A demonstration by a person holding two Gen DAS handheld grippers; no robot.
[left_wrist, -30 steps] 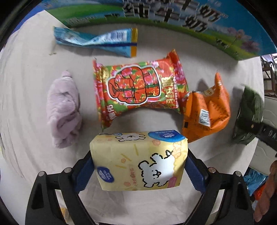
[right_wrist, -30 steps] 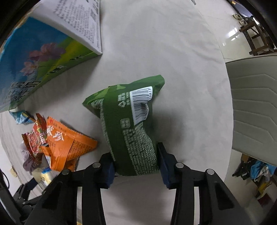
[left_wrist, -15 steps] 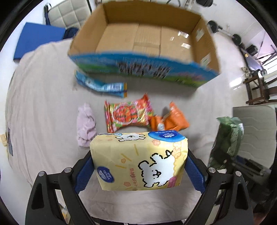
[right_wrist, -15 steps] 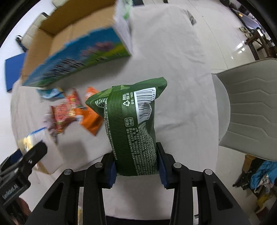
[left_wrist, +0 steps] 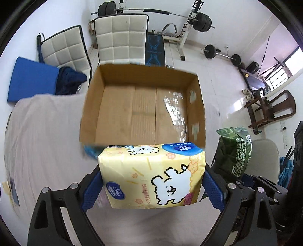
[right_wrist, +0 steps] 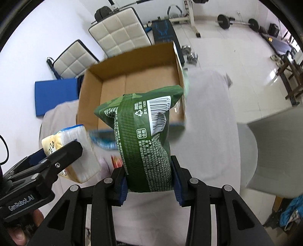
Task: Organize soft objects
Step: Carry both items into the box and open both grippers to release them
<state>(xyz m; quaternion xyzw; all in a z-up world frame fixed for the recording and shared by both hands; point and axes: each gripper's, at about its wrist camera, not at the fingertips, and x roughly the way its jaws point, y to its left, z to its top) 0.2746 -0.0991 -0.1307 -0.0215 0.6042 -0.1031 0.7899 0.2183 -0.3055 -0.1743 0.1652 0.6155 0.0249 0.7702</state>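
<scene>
My left gripper (left_wrist: 151, 186) is shut on a yellow tissue pack (left_wrist: 153, 174) with a white cartoon sheep, held high above the table just before the near wall of an open cardboard box (left_wrist: 144, 109). My right gripper (right_wrist: 149, 181) is shut on a green snack bag (right_wrist: 144, 140), held upright in front of the same cardboard box (right_wrist: 132, 79). The box is empty inside. The green bag also shows in the left wrist view (left_wrist: 234, 151) at the right, and the tissue pack in the right wrist view (right_wrist: 75, 151) at the left.
The table wears a pale grey cloth (left_wrist: 37, 132). White padded chairs (left_wrist: 121, 37) and a blue mat (left_wrist: 30, 79) stand behind the box. Gym weights (left_wrist: 200, 17) lie on the floor. A grey chair (right_wrist: 272, 151) stands at the table's right side. A red packet (right_wrist: 116, 160) peeks out below.
Both grippers have risen from the table and tilted up toward the box. The snack packets and pink cloth on the table have dropped out of the left wrist view.
</scene>
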